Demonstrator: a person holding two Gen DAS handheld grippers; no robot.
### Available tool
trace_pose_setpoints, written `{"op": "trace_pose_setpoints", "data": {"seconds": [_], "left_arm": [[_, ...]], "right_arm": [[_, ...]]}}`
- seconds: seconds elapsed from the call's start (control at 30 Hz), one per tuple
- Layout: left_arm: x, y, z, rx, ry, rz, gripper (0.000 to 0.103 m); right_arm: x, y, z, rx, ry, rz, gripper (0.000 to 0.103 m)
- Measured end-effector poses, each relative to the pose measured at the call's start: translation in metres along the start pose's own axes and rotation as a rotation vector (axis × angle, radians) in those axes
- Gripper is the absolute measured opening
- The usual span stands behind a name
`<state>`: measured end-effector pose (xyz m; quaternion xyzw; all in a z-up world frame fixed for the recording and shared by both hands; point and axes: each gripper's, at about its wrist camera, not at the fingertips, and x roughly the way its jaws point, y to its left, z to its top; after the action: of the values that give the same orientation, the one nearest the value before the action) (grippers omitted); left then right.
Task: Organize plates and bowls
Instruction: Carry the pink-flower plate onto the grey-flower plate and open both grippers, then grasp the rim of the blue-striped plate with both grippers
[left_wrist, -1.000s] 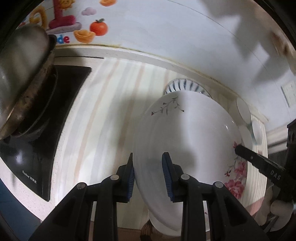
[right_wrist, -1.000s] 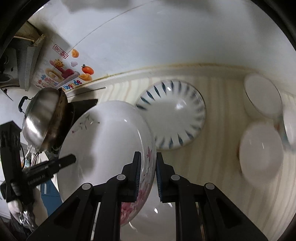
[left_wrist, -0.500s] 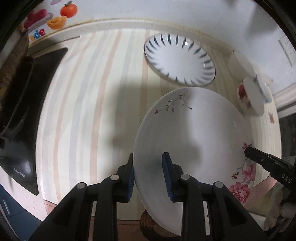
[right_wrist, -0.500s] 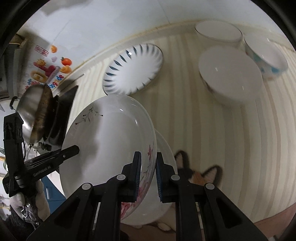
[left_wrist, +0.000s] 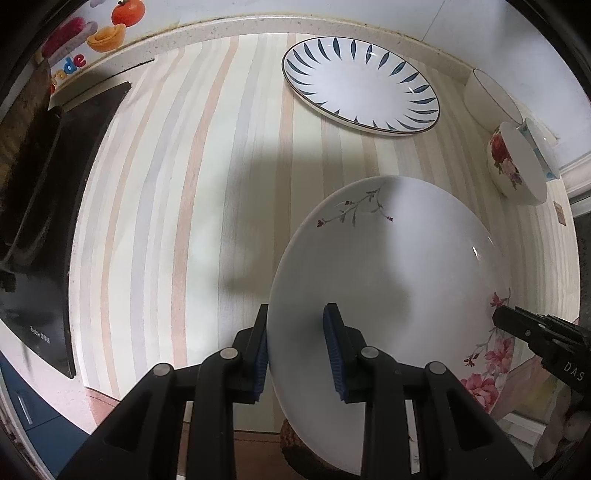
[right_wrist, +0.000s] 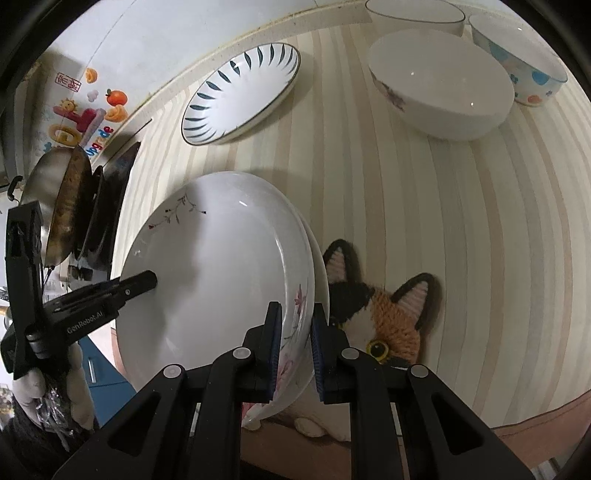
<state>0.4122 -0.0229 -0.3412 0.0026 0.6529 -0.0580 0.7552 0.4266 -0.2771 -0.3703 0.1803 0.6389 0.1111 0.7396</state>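
A large white plate (left_wrist: 388, 295) with pink flowers and a thin twig print hangs tilted just above the striped counter. My left gripper (left_wrist: 296, 317) is shut on its near left rim. My right gripper (right_wrist: 296, 314) is shut on the opposite, flowered rim of the same plate (right_wrist: 214, 277). Each view also shows the other tool: the right gripper's finger (left_wrist: 517, 325) and the left gripper's finger (right_wrist: 147, 280). A second white rim (right_wrist: 322, 284) shows close behind the plate's right edge. A plate with blue leaf marks (left_wrist: 360, 85) lies flat at the back.
A cat-shaped knitted mat (right_wrist: 388, 317) lies under the held plate near the counter's front edge. Three bowls stand at the back right: a white one (right_wrist: 439, 81), a blue-spotted one (right_wrist: 517, 70) and a thin-rimmed one (right_wrist: 413, 14). A black stove (left_wrist: 37, 221) with a wok (right_wrist: 55, 192) is at the left.
Both grippers have come down with the floral plate, and the views have tipped from the wall toward the counter. The plate now hangs low over the cat mat.
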Motion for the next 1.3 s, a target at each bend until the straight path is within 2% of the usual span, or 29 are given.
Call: {"op": "trace_pose_setpoints", "data": {"seconds": [0.23, 0.33, 0.7, 0.8, 0.87, 0.97, 1.07, 1.2, 1.3], "left_arm": [[0.009, 0.003, -0.003, -0.011, 0.043, 0.034, 0.025], [0.009, 0.0, -0.004, 0.006, 0.038, 0.049, 0.025], [0.009, 0.004, 0.001, -0.001, 0.062, 0.034, 0.025], [0.003, 0.009, 0.008, -0.018, 0.061, 0.04, 0.025], [-0.007, 0.016, 0.014, -0.035, 0.045, 0.041, 0.025], [-0.028, 0.023, 0.036, -0.065, -0.004, 0.035, 0.026], [-0.038, 0.032, 0.076, -0.112, -0.034, -0.009, 0.029], [-0.024, 0.039, 0.135, -0.173, -0.018, -0.074, 0.029], [-0.002, 0.039, 0.179, -0.188, 0.01, -0.109, 0.029]], "right_arm": [[0.012, 0.006, 0.004, -0.011, 0.049, -0.012, 0.017], [0.014, 0.007, 0.007, 0.009, 0.065, -0.008, 0.02], [0.012, 0.01, 0.022, 0.011, 0.163, -0.025, 0.023], [0.01, 0.012, 0.029, -0.001, 0.188, -0.062, 0.025], [0.006, 0.013, 0.035, -0.008, 0.191, -0.049, 0.026], [-0.013, 0.019, 0.057, -0.02, 0.153, -0.04, 0.026], [-0.031, 0.026, 0.092, -0.024, 0.086, -0.001, 0.026], [-0.031, 0.032, 0.159, -0.04, 0.005, 0.006, 0.031], [-0.01, 0.029, 0.21, -0.02, 0.002, 0.017, 0.031]]}}
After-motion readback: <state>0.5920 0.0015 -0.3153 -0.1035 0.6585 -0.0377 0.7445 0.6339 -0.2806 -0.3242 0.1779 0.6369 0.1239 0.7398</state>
